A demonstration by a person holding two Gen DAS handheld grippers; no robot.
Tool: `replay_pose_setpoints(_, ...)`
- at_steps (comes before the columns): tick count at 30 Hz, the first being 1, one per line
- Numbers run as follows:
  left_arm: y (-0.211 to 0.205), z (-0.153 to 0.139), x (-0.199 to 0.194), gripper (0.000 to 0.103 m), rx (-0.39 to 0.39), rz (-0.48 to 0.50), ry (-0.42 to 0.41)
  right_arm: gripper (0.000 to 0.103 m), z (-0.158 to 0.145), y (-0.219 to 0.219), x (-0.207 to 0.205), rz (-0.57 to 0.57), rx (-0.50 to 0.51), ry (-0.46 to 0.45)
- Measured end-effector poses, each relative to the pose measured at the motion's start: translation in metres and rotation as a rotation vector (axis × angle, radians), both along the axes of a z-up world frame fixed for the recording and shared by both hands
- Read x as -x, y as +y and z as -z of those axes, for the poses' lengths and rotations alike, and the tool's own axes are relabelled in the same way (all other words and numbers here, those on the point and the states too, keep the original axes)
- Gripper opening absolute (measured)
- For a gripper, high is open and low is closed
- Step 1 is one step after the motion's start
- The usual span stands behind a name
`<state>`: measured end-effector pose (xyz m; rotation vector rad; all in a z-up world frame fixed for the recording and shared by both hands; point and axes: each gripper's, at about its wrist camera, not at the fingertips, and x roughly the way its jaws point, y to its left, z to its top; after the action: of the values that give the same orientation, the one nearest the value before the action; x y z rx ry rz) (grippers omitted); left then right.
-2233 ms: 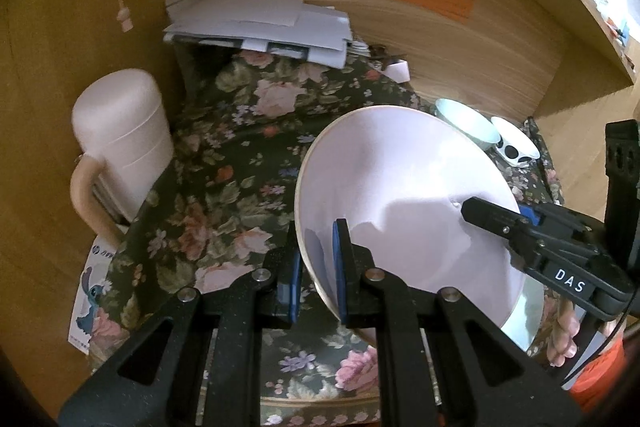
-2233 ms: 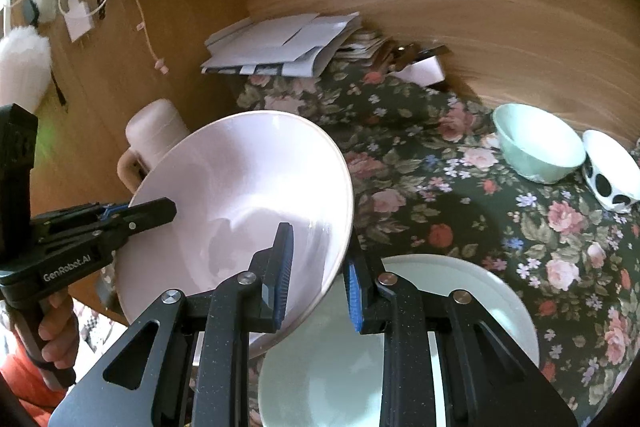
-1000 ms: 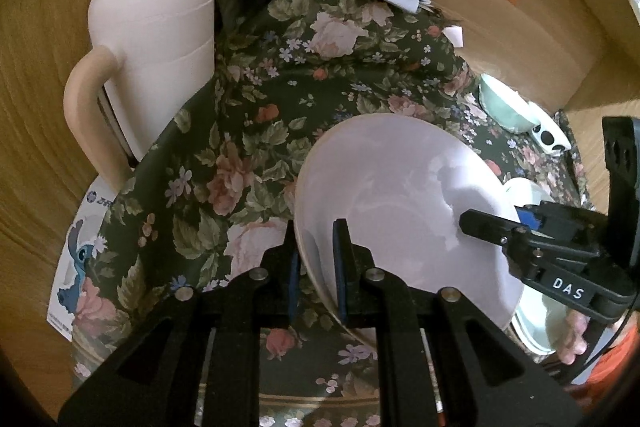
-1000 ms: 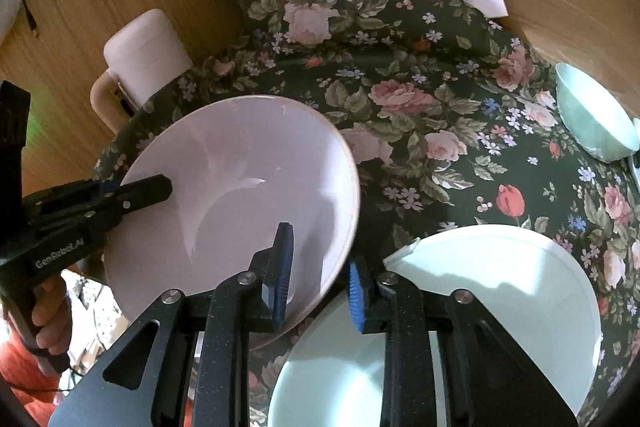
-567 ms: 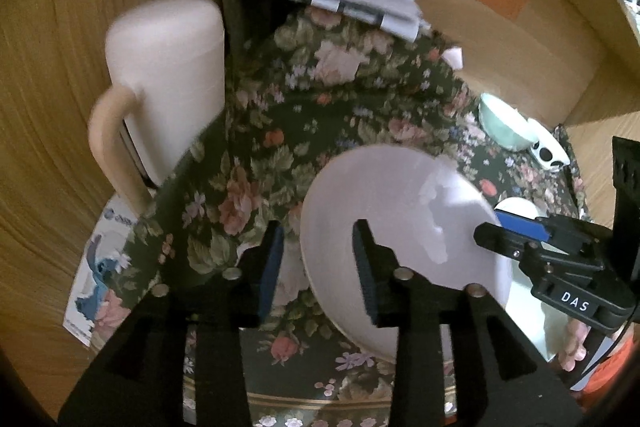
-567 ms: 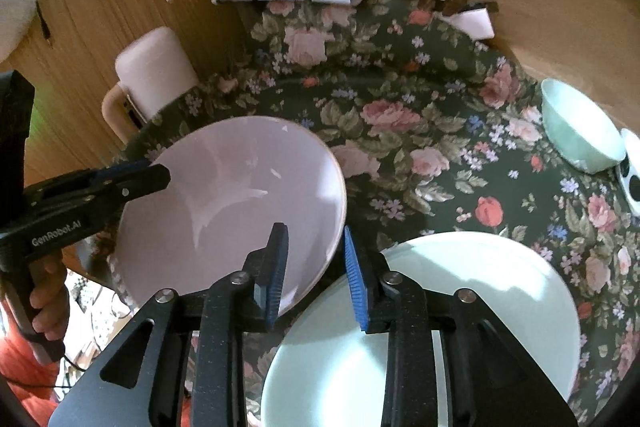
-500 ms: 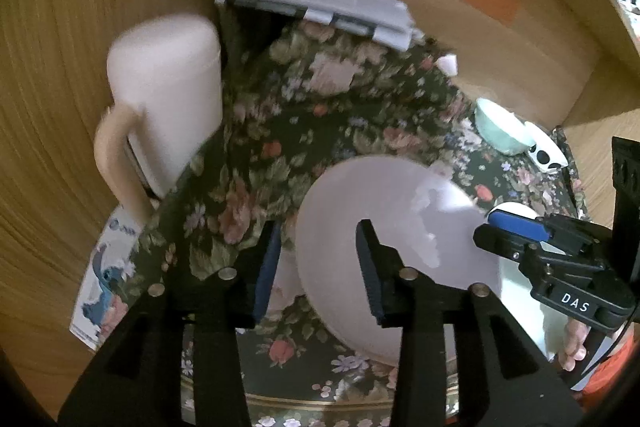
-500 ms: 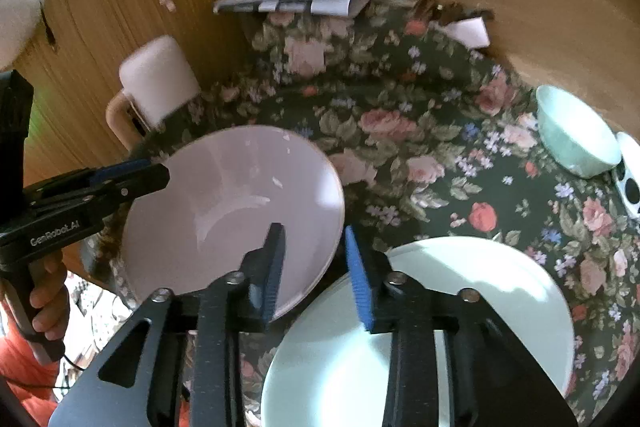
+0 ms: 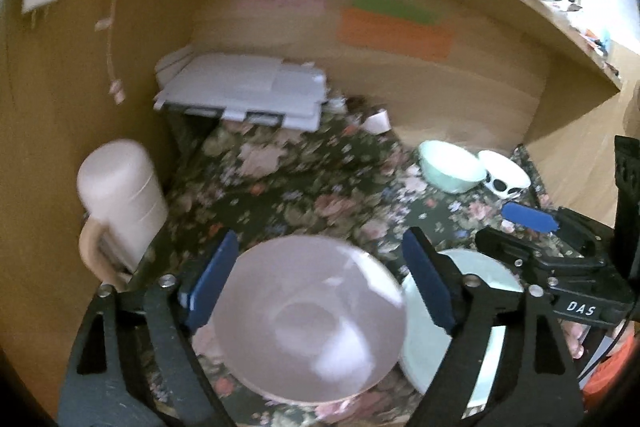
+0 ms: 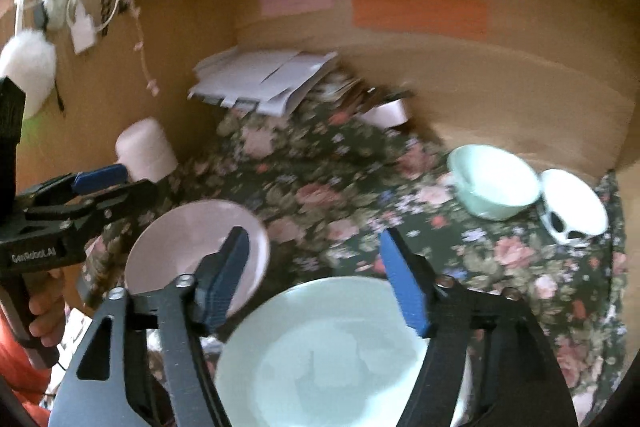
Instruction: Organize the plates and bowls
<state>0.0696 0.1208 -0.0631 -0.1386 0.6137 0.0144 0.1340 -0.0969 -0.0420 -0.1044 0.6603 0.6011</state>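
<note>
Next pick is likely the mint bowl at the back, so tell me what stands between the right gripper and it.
Nothing visible does. Between the right gripper, fingers open and empty, and the mint bowl lies only bare floral cloth. The spotted bowl sits beyond it, and the mint plate lies under the gripper.

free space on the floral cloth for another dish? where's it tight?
Bare floral cloth shows mid-table, bordered by the pink plate, mint plate, mint bowl and paper stack. The front edge is crowded: both plates lie close together with both open grippers over them. The back right corner is tight too, mint bowl against spotted bowl.
</note>
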Motion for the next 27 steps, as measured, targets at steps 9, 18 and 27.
replay_pose_setpoints(9,-0.050,-0.019,-0.034,0.098,-0.057,0.041,-0.037,0.072,-0.018,-0.063,-0.020,0.123,-0.036,-0.064)
replay_pose_setpoints(18,-0.088,-0.023,-0.089,0.099,-0.054,0.080,-0.001,0.072,-0.021,-0.113,-0.065,0.238,-0.038,-0.080)
replay_pose_setpoints(27,-0.112,-0.006,-0.158,0.099,-0.065,0.085,0.066,0.071,0.010,-0.133,-0.123,0.299,-0.020,0.010)
